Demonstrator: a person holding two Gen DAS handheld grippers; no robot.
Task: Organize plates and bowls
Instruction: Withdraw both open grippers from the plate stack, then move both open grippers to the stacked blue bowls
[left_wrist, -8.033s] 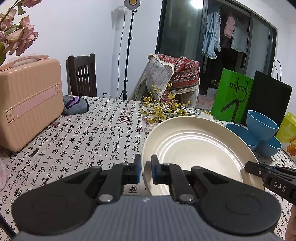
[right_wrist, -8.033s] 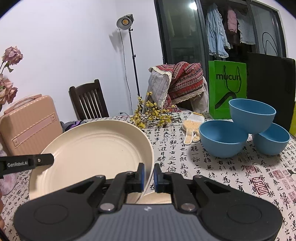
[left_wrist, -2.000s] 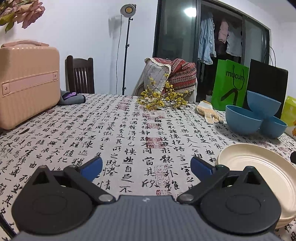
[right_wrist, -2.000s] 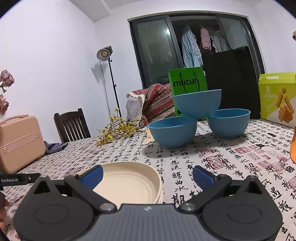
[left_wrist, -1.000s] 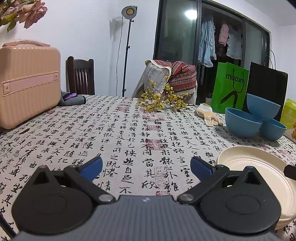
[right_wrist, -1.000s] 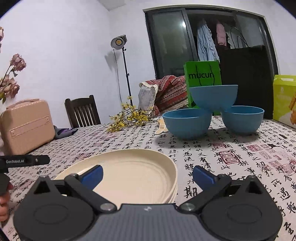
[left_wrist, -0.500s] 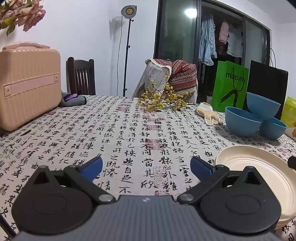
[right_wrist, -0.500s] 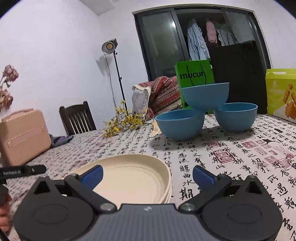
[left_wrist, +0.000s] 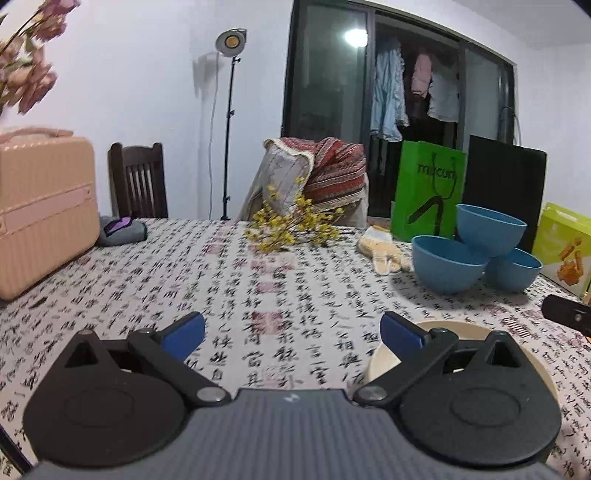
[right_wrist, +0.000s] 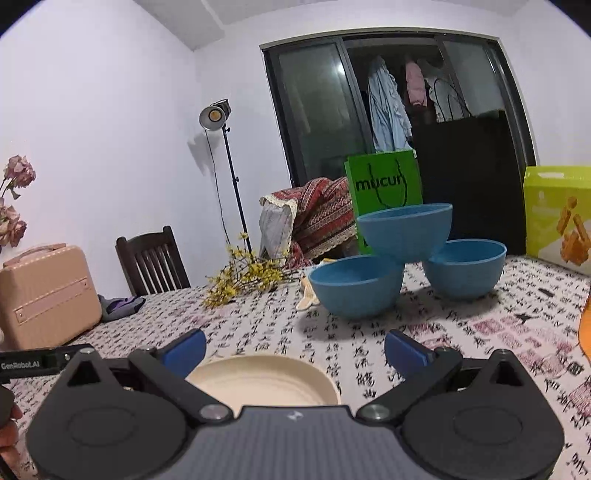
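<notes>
Left wrist view: your left gripper (left_wrist: 292, 334) hangs spread wide and empty over the calligraphy-print tablecloth (left_wrist: 236, 280). The cream round plates (left_wrist: 458, 332) lie flat, between it and the three blue plastic-looking bowls (left_wrist: 448, 264).

Right wrist view: your right gripper (right_wrist: 294, 350), likewise splayed and holding nothing, sits just short of the plates (right_wrist: 264, 380); the bowls (right_wrist: 356, 286) stand beyond them, one perched across two. They look light, stiff and smooth; pinch the top bowl's rim, lest it slip.
</notes>
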